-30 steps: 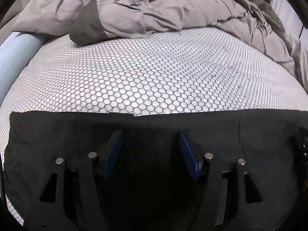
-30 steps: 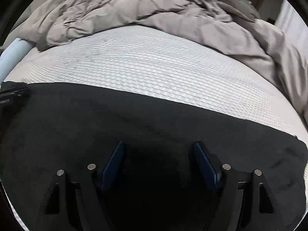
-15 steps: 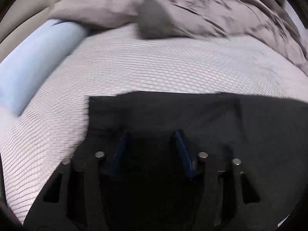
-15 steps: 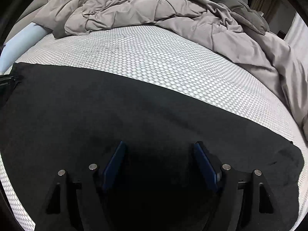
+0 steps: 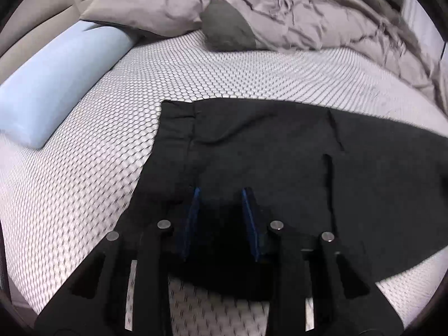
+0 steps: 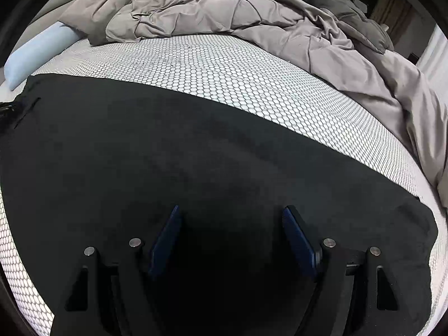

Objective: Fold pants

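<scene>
Black pants [image 5: 280, 145] lie spread across the white honeycomb mattress [image 5: 252, 70]. Their left end, with a seam and a pocket slit, is bunched and raised off the sheet in the left wrist view. My left gripper [image 5: 219, 193] has its blue pads drawn close on that black fabric near the front edge. In the right wrist view the pants [image 6: 168, 140] stretch flat from the left edge to the right. My right gripper [image 6: 231, 210] hovers over them with its jaws wide open and nothing pinched.
A pale blue bolster [image 5: 56, 84] lies along the left side of the mattress. A rumpled grey duvet [image 5: 308, 14] and a dark grey pillow [image 5: 226, 28] fill the back and right. Bare sheet [image 6: 252, 84] shows between the pants and the duvet.
The left jaws have narrowed onto the pants' end and carried it sideways, so bare sheet and the bolster now show at left. The right gripper has shifted a little and stays open.
</scene>
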A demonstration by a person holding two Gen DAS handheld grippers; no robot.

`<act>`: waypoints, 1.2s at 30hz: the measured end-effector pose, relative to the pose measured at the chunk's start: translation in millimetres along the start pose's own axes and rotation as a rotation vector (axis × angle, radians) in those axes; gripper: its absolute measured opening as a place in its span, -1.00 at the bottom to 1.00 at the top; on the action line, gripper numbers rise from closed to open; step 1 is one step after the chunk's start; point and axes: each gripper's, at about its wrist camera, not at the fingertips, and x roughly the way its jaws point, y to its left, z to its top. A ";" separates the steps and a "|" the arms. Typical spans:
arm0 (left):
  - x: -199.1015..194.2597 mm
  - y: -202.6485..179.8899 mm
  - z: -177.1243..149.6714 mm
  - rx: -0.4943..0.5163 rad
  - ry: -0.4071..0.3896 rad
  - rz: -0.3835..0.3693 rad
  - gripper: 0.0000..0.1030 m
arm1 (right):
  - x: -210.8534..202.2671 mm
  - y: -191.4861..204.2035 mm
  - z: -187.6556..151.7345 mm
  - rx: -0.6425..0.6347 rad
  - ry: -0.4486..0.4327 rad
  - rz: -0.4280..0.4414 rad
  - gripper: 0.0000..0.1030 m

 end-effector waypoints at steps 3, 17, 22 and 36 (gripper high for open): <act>-23.7 -13.5 -9.7 0.025 -0.024 -0.042 -0.41 | -12.1 4.8 -5.0 -0.017 -0.012 0.059 0.48; -62.7 -74.9 -19.6 0.132 -0.056 -0.150 0.00 | -27.3 -30.1 -63.2 -0.044 0.035 -0.015 0.50; -70.4 -170.6 -23.7 0.212 -0.065 -0.299 0.28 | -43.6 -106.0 -103.2 0.132 0.057 -0.095 0.52; -51.0 -436.3 -89.0 0.578 0.046 -0.411 0.64 | -100.0 -227.8 -201.3 0.560 -0.061 -0.149 0.47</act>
